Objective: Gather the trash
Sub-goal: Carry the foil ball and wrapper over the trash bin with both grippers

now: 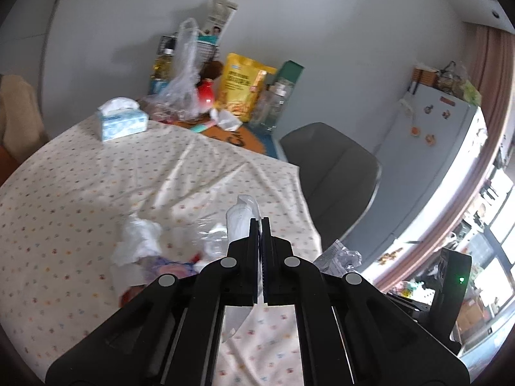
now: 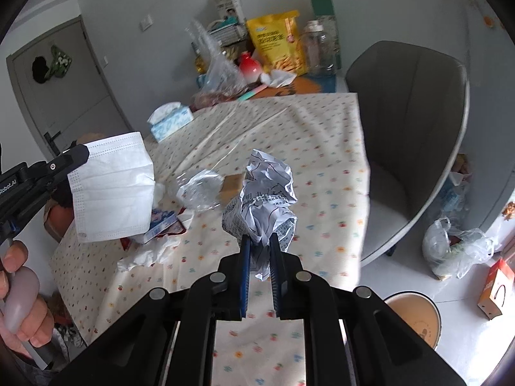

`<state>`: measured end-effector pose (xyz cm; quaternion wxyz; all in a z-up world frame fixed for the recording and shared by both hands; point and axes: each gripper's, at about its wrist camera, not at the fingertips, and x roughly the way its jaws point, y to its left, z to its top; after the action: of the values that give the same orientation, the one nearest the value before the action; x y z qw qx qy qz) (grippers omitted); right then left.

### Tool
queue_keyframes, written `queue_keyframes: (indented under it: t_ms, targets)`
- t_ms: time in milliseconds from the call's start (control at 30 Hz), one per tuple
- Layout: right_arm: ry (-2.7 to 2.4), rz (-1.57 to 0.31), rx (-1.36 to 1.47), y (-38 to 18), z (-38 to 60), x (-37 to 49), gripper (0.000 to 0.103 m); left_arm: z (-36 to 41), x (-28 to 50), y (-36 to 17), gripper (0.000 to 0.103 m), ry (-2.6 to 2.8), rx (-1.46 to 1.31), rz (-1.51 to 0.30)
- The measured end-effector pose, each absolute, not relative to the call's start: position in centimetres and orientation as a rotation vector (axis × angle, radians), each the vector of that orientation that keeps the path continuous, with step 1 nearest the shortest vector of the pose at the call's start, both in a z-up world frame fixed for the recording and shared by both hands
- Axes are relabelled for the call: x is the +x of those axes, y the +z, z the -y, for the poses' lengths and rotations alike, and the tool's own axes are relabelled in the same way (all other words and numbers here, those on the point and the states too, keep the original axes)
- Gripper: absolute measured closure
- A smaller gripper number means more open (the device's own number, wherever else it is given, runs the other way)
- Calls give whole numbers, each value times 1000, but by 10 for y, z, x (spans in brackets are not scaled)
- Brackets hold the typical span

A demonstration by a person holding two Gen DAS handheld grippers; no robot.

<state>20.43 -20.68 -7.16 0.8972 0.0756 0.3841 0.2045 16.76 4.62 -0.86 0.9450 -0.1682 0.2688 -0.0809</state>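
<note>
My left gripper [image 1: 261, 222] is shut on a white face mask [image 1: 239, 217], held above the table; in the right wrist view the same mask [image 2: 112, 189] hangs from the left gripper [image 2: 84, 152] at the left. My right gripper [image 2: 260, 241] is shut on a crumpled printed paper ball [image 2: 265, 201], which also shows in the left wrist view [image 1: 341, 257]. On the dotted tablecloth [image 2: 322, 167] lie crumpled white tissue [image 1: 138, 241], a crumpled clear plastic wrap [image 2: 201, 188] and a small blue-pink carton [image 2: 161, 225].
A blue tissue box [image 2: 169, 119] sits further back. Groceries crowd the far edge: a yellow snack bag [image 2: 278, 41], a clear jar [image 2: 318, 48], a plastic bag [image 2: 219, 70]. A grey chair [image 2: 415, 135] stands right. On the floor are a round bin [image 2: 415, 318] and a filled plastic bag [image 2: 454, 247].
</note>
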Motion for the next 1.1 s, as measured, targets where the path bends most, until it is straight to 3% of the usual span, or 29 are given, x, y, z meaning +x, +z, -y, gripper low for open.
queue_keyframes:
  t_ms: [533, 1100]
  targets:
    - [197, -772, 222, -69, 321, 188, 91, 79, 220, -18, 100, -399, -271, -624]
    - [-13, -971, 352, -183, 424, 183, 91, 211, 257, -80, 100, -539, -154, -819]
